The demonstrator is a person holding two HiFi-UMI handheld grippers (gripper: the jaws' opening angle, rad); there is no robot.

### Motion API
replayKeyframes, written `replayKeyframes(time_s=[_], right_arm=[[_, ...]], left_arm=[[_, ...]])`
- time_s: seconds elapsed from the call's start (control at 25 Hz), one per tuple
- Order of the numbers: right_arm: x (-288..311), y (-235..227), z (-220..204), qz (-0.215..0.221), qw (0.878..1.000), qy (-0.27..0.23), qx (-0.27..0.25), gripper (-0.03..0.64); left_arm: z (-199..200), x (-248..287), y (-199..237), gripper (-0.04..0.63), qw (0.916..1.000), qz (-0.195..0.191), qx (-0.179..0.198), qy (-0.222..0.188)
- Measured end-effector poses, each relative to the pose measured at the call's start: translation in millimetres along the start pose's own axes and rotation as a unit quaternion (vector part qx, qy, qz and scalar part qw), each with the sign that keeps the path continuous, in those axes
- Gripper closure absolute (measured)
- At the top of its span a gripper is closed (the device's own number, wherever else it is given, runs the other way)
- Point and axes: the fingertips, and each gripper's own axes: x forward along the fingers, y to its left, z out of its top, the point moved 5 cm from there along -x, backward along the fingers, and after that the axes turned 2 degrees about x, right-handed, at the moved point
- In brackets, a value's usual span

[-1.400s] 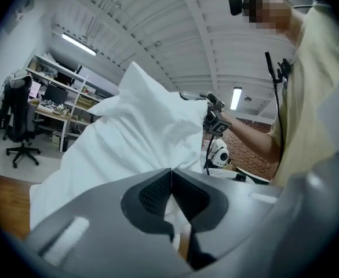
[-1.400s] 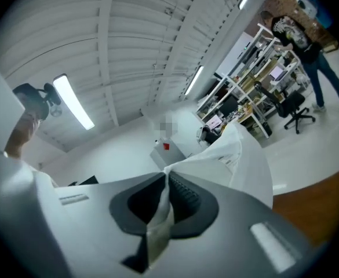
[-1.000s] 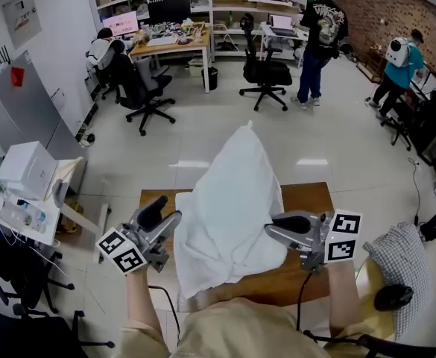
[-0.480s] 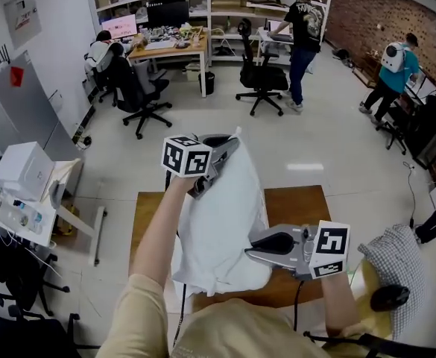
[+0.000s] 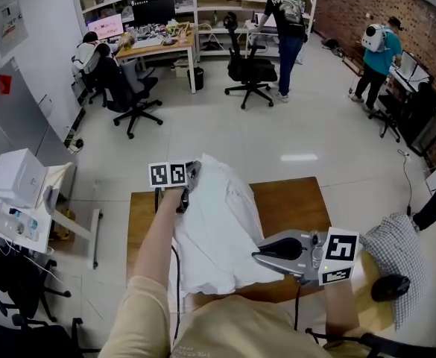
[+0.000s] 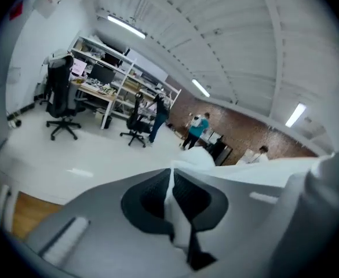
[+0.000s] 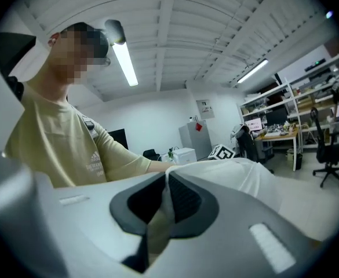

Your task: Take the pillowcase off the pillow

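Left claw (image 6: pixel 172 181), just closed, and right claw (image 7: pixel 166 184) both pinch the pillowcase (image 5: pixel 218 222); if either also clamps the pillow inside, pulling strips nothing.

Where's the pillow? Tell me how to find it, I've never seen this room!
Look for the brown wooden table near the bottom of the head view. The puffy thing lying across it is the pillow in its pillowcase, pinched by the left gripper at its far end and the right gripper at its near side. Unlike the checked cushion to the right, it is plain white.
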Motion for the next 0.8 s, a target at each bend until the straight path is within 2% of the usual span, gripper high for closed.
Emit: replayKeyframes(time_s=[0.08, 0.16, 0.24, 0.28, 0.36, 0.4, 0.48, 0.52, 0.56, 0.64, 0.68, 0.76, 0.8], right_arm=[[-2, -15, -13, -0.021, 0.999, 0.000, 0.030, 0.603], [-1, -27, -28, -0.030, 0.998, 0.002, 0.058, 0.603], [-4, -38, -35, -0.029, 0.995, -0.023, 0.095, 0.603], [-9, -44, -33, -0.032, 0.991, -0.048, 0.117, 0.603], [-24, -59, -19, -0.054, 0.980, -0.105, 0.157, 0.602], [-31, -69, -10, -0.072, 0.974, -0.131, 0.171, 0.603], [-43, -91, 4, -0.113, 0.961, -0.166, 0.189, 0.603], [-48, -101, 9, -0.133, 0.956, -0.175, 0.196, 0.602], [-52, -109, 12, -0.150, 0.951, -0.180, 0.201, 0.603], [-61, -120, 15, -0.168, 0.946, -0.185, 0.207, 0.601], [-65, -123, 16, -0.170, 0.944, -0.188, 0.210, 0.601], [-71, -125, 18, -0.166, 0.942, -0.197, 0.215, 0.601], [-71, -126, 19, -0.166, 0.941, -0.200, 0.218, 0.601]], left_arm=[[-48, 6, 34, 0.586, 0.9978, 0.043, 0.011, 0.049], [-82, 6, 53, 0.584, 0.9967, 0.054, -0.007, 0.060], [-86, 0, 50, 0.573, 0.9983, 0.023, -0.044, 0.030], [-75, -7, 39, 0.537, 0.9983, -0.003, -0.058, 0.006], [-36, -35, 0, 0.400, 0.9962, -0.054, -0.052, -0.045], [-15, -56, -28, 0.343, 0.9941, -0.076, -0.031, -0.071], [16, -103, -89, 0.313, 0.9860, -0.114, 0.029, -0.118], [23, -127, -123, 0.300, 0.9793, -0.137, 0.060, -0.137], [25, -149, -160, 0.291, 0.9716, -0.162, 0.088, -0.149], [11, -176, -232, 0.288, 0.9598, -0.197, 0.141, -0.142], [-3, -177, -259, 0.288, 0.9552, -0.195, 0.179, -0.131], [-34, -164, -288, 0.289, 0.9456, -0.157, 0.262, -0.113], [-45, -158, -295, 0.300, 0.9453, -0.131, 0.280, -0.106]])
